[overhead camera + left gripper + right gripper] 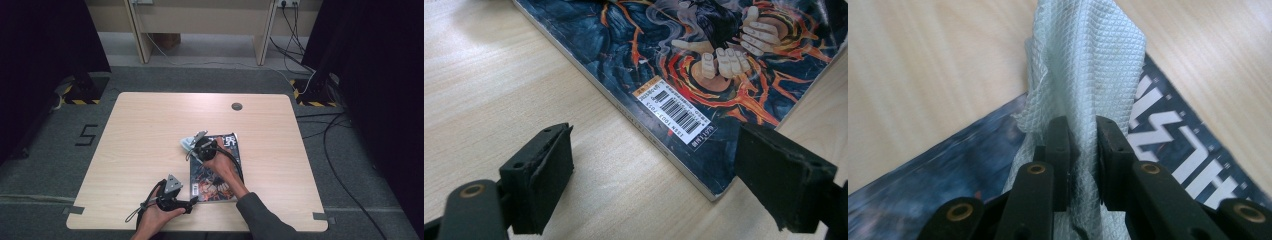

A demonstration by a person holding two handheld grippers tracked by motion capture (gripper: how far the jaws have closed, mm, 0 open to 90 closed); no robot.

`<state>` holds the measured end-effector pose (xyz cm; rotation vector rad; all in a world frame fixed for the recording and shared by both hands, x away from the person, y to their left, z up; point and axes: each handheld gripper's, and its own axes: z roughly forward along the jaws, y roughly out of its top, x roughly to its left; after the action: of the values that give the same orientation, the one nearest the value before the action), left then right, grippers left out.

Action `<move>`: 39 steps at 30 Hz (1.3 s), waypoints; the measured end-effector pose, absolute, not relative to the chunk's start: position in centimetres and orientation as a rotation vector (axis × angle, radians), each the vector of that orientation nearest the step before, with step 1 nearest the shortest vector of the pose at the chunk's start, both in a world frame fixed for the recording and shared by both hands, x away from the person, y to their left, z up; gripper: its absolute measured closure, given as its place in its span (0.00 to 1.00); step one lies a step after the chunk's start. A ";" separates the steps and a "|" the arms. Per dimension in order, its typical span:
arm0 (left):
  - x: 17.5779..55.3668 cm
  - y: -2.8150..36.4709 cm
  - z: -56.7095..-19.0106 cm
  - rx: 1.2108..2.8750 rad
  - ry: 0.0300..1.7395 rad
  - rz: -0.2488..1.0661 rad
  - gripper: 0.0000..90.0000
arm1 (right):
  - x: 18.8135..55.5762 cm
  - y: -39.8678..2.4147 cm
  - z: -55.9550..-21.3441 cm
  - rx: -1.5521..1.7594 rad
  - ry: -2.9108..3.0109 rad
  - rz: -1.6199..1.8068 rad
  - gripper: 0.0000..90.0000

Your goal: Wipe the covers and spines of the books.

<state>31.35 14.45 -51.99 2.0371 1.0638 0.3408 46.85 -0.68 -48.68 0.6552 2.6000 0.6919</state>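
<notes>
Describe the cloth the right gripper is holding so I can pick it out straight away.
On the light wooden table lies a dark magazine with a fiery cover, right of centre. At its far left corner, the right gripper is shut on a pale green cloth. Its fine diamond-quilted weave and light colour set it apart from the glossy dark cover beneath.

We find a pale green, waffle-textured cloth (pixel 1088 65) bunched and pinched upright, draped over the top corner of a magazine (pixel 216 170). The magazine, dark cover with orange artwork and a barcode, lies flat on the desk.
</notes>
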 end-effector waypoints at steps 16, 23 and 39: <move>31.3 14.5 -52.0 2.039 1.067 0.344 0.17 | 40.6 -4.4 -49.0 0.558 2.631 0.782 0.87; 31.3 14.4 -52.0 2.033 1.068 0.342 0.17 | 42.7 -10.5 -49.0 0.785 2.506 0.738 0.87; 31.3 14.5 -52.0 2.036 1.063 0.340 0.17 | 42.1 -9.6 -48.9 0.799 2.516 0.731 0.87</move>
<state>31.34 14.47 -51.98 2.0358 1.0631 0.3396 42.05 -9.63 -48.91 0.7987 2.5159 0.7312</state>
